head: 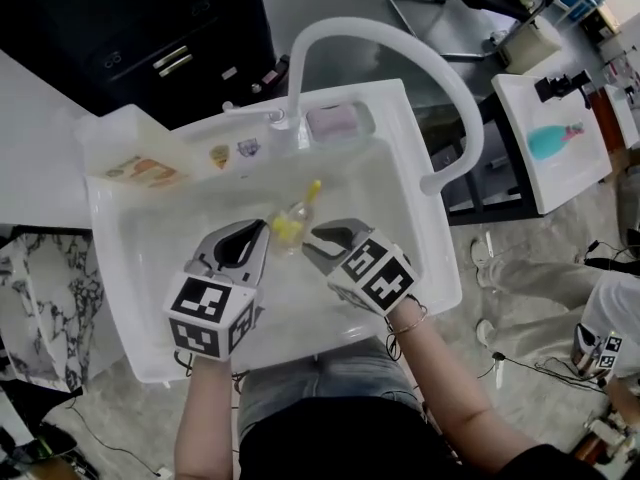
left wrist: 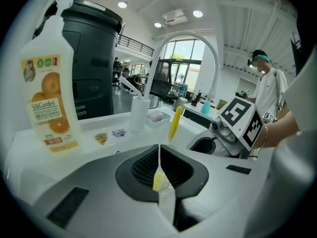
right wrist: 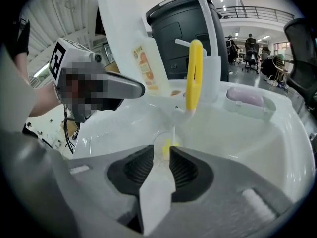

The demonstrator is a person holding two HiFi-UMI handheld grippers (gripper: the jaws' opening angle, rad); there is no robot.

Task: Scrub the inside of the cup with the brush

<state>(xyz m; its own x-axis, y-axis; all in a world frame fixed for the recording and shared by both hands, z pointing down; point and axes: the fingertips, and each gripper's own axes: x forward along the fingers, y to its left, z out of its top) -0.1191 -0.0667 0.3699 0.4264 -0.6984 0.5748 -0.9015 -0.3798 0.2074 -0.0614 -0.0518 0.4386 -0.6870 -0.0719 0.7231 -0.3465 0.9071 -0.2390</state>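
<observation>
Left tongs [left wrist: 158, 168]: closed to a thin line, pinching what I judge to be the wall of the cup [head: 289, 230].
Right tongs [right wrist: 166, 158]: parted a little and gripping nothing. The brush [right wrist: 194, 76] stands in the cup just beyond their tips.
Cup position: between your two pairs of tongs, low in the sink [head: 425, 268].
Risk: the loose brush may topple or lever the cup over. Your thin rim pinch could slip if you press down hard.
Unclear: the clear cup's outline and the bristles are hard to make out. You cannot confirm that its base rests on the sink floor.
</observation>
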